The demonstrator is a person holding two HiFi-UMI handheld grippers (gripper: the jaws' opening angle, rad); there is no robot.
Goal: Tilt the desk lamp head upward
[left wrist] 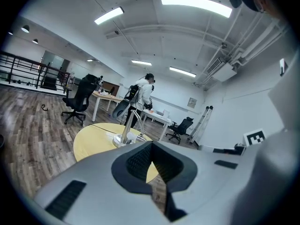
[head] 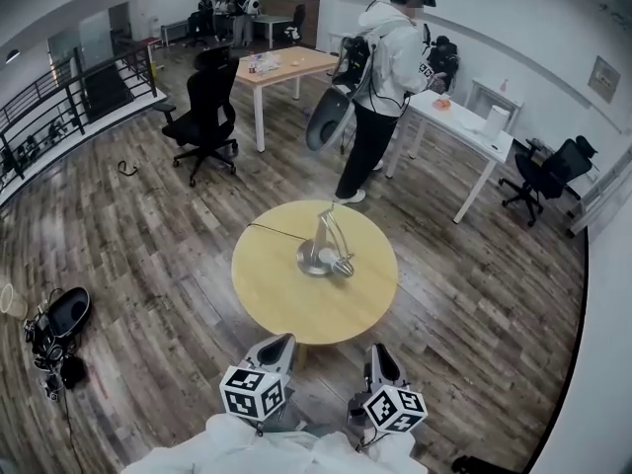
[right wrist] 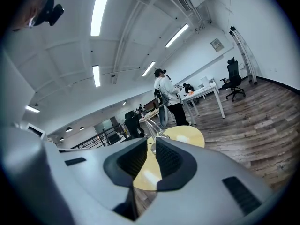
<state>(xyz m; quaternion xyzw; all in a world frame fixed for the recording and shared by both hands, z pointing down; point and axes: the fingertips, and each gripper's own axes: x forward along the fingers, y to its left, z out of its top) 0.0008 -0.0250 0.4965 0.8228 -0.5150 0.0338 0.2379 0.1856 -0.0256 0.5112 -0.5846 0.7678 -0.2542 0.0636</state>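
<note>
Fingers of the left gripper (left wrist: pixel 152 143) meet at their tips in the left gripper view, leaving only a wedge of gap nearer the body, and nothing is between them. Those of the right gripper (right wrist: pixel 151 141) stand a narrow slit apart in the right gripper view, with bare yellow tabletop showing through the slit and nothing held.

Only the head view shows where both tools sit. The left gripper (head: pixel 276 348) and right gripper (head: pixel 382 360) hover side by side short of the near edge of the round table (head: pixel 267 304), well apart from the desk lamp (head: pixel 326 250), with their marker cubes facing up.

The lamp stands near the table's middle on a round metal base. Its arm rises and folds back down, so the head (head: pixel 343 265) lies low beside the base. A dark cord (head: pixel 276 231) runs from it across the top toward the far left rim.

From the left gripper view the lamp (left wrist: pixel 125 132) appears left of the jaw tips, and from the right gripper view it (right wrist: pixel 157 130) sits just above the slit.

Beyond the table a person (head: pixel 380 77) stands by a white desk (head: pixel 464 126). Ceiling strip lights (right wrist: pixel 101 6) show only in the gripper views.
</note>
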